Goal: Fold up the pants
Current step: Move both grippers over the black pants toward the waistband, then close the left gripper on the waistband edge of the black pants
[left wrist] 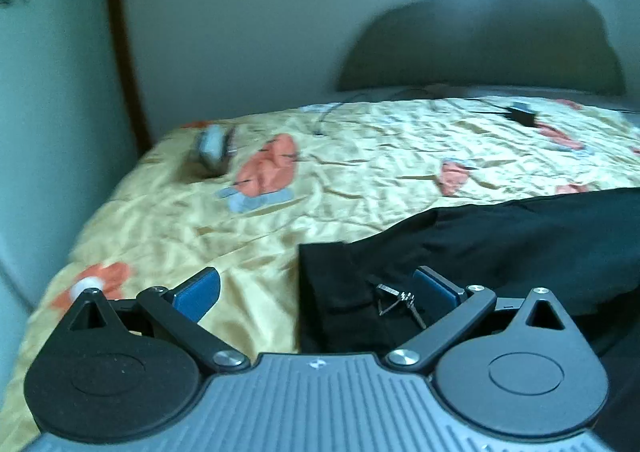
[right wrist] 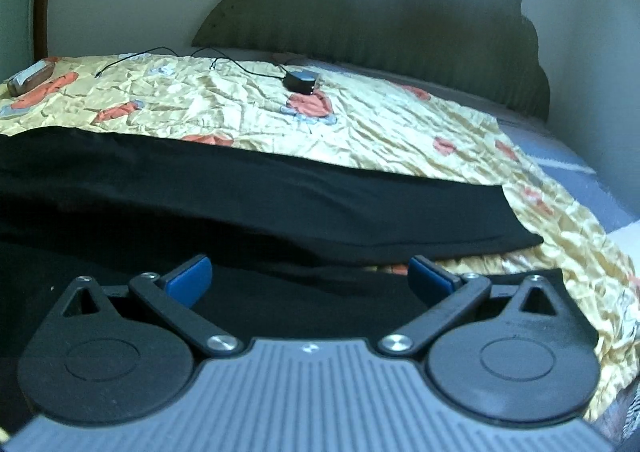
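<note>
Black pants (left wrist: 500,244) lie spread on a bed with a yellow flowered cover (left wrist: 320,171). In the left wrist view the waist end with a metal hook clasp (left wrist: 394,298) lies between my open fingers. My left gripper (left wrist: 316,292) is open, just above the waist corner, holding nothing. In the right wrist view the pants (right wrist: 240,203) stretch across the bed, with one leg ending at the right (right wrist: 516,228). My right gripper (right wrist: 308,278) is open, low over the near black cloth, holding nothing.
A dark padded headboard (right wrist: 380,11) stands at the far end. A black charger with cable (right wrist: 301,81) lies on the cover (right wrist: 400,123). A grey-brown object (right wrist: 30,77) lies at the far left; it also shows in the left wrist view (left wrist: 212,147). A wall is on the left.
</note>
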A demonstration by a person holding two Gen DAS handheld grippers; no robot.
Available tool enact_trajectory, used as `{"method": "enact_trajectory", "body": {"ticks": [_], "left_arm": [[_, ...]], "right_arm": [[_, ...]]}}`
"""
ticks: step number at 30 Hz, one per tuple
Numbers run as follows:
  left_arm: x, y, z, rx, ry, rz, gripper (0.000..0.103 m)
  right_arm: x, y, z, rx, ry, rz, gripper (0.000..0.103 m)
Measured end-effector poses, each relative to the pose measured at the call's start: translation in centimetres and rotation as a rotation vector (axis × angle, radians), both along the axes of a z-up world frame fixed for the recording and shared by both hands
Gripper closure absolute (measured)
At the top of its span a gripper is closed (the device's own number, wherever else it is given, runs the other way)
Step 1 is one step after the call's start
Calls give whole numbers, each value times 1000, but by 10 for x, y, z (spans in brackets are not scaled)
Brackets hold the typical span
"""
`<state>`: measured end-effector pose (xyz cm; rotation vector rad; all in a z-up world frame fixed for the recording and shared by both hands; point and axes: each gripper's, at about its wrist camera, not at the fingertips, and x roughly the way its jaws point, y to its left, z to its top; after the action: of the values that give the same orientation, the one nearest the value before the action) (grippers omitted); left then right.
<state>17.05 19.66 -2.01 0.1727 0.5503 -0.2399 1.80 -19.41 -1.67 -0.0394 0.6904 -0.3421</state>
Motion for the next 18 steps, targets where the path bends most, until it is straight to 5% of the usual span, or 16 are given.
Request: {"method": "enact_trajectory", "body": {"ticks": [7, 13, 18], "left_arm": [[53, 5, -21, -113, 104, -134, 0], [87, 7, -38, -115, 147, -138, 0], [105, 11, -46, -201, 204, -184, 1]], "right_arm": [[21, 1, -5, -26, 16, 2, 0], [36, 3, -8, -67, 22, -4, 0], [42, 7, -7, -104, 7, 6, 0]]}}
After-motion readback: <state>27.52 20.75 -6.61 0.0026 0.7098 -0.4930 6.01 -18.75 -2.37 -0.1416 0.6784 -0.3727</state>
